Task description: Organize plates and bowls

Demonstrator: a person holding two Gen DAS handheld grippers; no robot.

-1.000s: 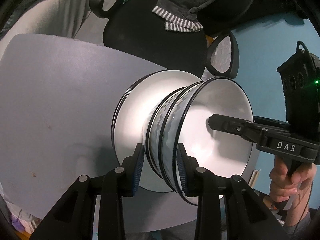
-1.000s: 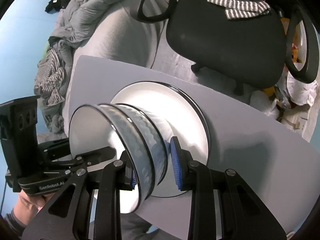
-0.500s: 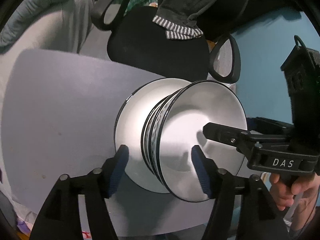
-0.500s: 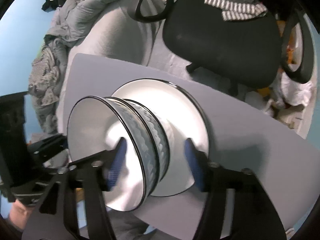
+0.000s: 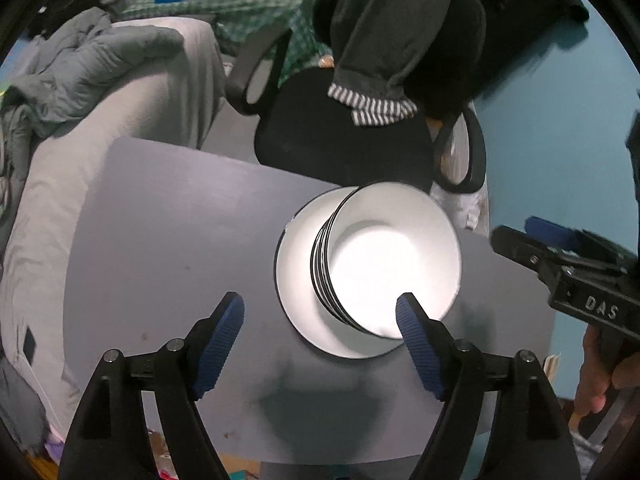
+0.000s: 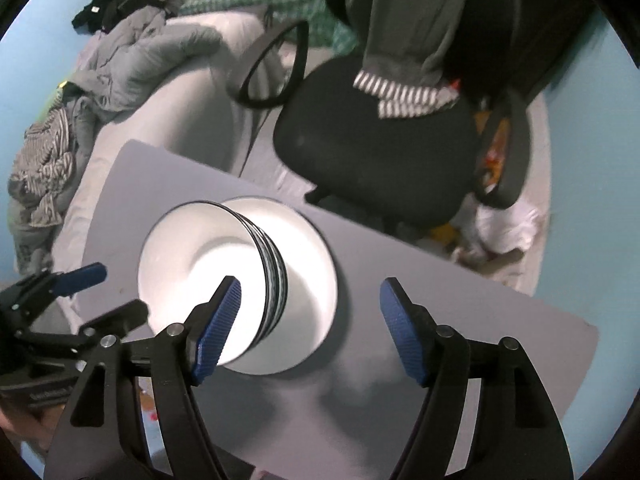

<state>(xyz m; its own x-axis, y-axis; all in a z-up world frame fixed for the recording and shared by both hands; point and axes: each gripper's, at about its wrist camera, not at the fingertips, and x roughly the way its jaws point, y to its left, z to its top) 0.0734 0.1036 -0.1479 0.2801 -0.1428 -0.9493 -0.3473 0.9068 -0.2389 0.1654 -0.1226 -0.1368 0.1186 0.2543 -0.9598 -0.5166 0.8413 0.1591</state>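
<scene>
1. Left wrist view: nested bowls (image 5: pixel 394 264), white inside with a thin black rim and a ribbed outer wall, sit on a white plate (image 5: pixel 298 276); the stack rests on the grey table (image 5: pixel 168 240), toward its far edge near the black office chair (image 5: pixel 344 144)
2. Left gripper (image 5: pixel 320 316): jaws wide apart, nothing between them, blue ribbed pads either side of the stack's near edge, not touching as far as I can tell
3. Right gripper (image 6: pixel 310 316): jaws also spread and empty; left pad lies over the bowl rim in view, contact not evident
4. Handling judgement: glossy, likely ceramic or enamel, so stiff, slippery, chip-prone; stack probably heavy together
5. Grip judgement: pinch a bowl wall just under the rim, one finger inside; lift level, or support opposite sides with both grippers
</scene>
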